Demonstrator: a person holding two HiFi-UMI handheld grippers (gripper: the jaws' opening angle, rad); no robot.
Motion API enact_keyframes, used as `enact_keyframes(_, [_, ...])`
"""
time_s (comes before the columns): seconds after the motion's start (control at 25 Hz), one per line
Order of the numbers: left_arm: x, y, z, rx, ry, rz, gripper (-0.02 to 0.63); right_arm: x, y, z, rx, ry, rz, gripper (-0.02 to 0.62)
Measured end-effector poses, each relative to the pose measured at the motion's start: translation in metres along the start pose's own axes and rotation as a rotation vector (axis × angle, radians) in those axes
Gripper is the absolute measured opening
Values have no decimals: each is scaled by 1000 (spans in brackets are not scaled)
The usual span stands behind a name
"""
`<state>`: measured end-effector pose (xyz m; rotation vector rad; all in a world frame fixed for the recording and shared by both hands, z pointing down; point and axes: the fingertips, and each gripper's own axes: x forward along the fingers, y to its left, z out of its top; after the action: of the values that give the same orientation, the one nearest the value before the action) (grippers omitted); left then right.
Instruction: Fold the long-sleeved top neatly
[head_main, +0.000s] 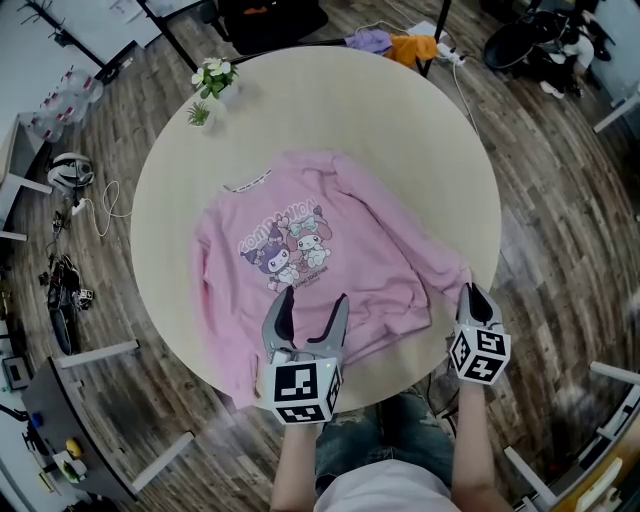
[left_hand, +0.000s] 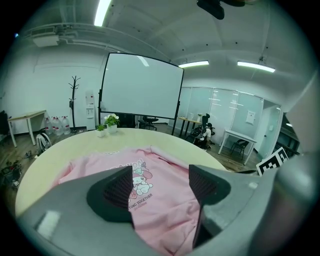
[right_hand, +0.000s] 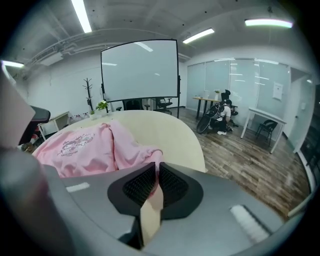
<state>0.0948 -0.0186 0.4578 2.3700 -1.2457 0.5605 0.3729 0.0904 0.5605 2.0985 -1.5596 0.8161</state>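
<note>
right gripper (head_main: 472, 293) is pinching the pink top (head_main: 300, 270) by its sleeve cuff (head_main: 460, 277) | left gripper (head_main: 314, 297) is hovering over its hem, jaws apart

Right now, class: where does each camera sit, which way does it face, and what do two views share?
Head view: on the person's head, facing steeply down at the top and table; left tool, right tool and arms show.
Left gripper view: on the left tool, looking along its open jaws over the top toward the screen.
Right gripper view: on the right tool, along jaws shut on the sleeve, across the table.
Shared: both gripper views show plant and screen.
</note>
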Motion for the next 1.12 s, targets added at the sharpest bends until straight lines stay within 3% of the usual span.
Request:
enact_keyframes(0.72, [-35,23,45,-12,-116,14,342,-11,-17,149,-143,-216,-53,48])
enact_keyframes(1.12, [-46,29,62,-12,-154,64,342,6,-28,237,-290,-291,-66,48])
